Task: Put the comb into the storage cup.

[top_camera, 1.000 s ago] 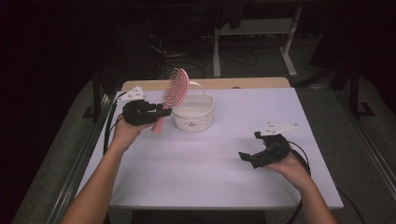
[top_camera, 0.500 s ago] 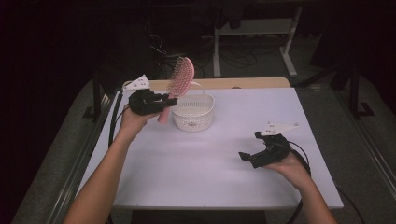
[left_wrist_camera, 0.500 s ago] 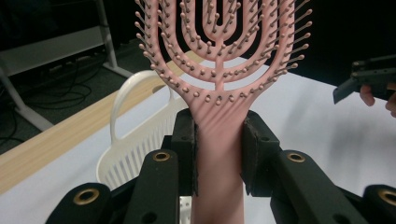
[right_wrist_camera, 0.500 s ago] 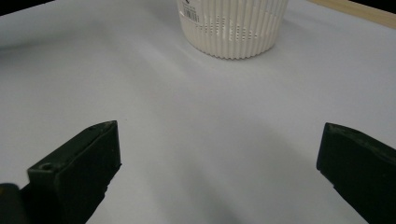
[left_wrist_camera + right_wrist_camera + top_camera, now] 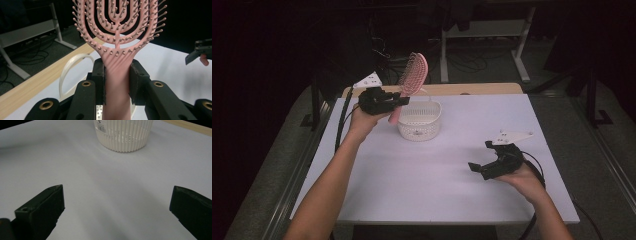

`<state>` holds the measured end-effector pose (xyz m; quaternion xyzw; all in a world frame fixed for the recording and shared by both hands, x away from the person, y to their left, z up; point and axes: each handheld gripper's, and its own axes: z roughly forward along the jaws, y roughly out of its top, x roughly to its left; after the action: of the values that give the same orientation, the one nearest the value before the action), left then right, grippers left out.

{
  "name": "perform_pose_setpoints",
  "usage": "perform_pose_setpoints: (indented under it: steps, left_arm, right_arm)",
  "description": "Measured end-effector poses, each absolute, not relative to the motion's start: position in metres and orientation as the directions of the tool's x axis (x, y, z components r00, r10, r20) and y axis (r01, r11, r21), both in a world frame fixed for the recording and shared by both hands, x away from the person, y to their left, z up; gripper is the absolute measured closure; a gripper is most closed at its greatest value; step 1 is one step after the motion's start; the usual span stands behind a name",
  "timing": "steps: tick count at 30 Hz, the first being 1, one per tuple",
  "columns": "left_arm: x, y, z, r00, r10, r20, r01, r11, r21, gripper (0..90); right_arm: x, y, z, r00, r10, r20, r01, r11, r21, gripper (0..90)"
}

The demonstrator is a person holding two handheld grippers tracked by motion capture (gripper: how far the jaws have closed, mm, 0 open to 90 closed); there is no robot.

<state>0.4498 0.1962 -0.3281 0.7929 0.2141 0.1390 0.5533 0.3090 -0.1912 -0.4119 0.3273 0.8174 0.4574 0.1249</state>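
the left tool clamps the handle of the pink hairbrush, raised just above the white basket on the tabletop. its own view shows the bristles close up; the high view shows the right tool gaping, empty, well apart.

Basket blocks table's far side; bare surface nearer.
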Motion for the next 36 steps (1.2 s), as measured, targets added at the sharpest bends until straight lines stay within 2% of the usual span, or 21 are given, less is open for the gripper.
perform_pose_setpoints:
  steps: [16, 36]
  left_arm:
    - [0.475, 0.174, -0.347, 0.873, 0.487, 0.014, 0.173, -0.338, 0.925, 70.2]
    - [0.485, 0.160, -0.372, 0.882, 0.471, 0.022, 0.197, -0.410, 0.891, 70.2]
  right_arm:
    - [0.309, -0.192, -0.412, -0.756, 0.648, 0.095, 0.420, 0.369, 0.829, 0.0]
    - [0.309, -0.192, -0.413, -0.756, 0.647, 0.097, 0.422, 0.370, 0.828, 0.0]
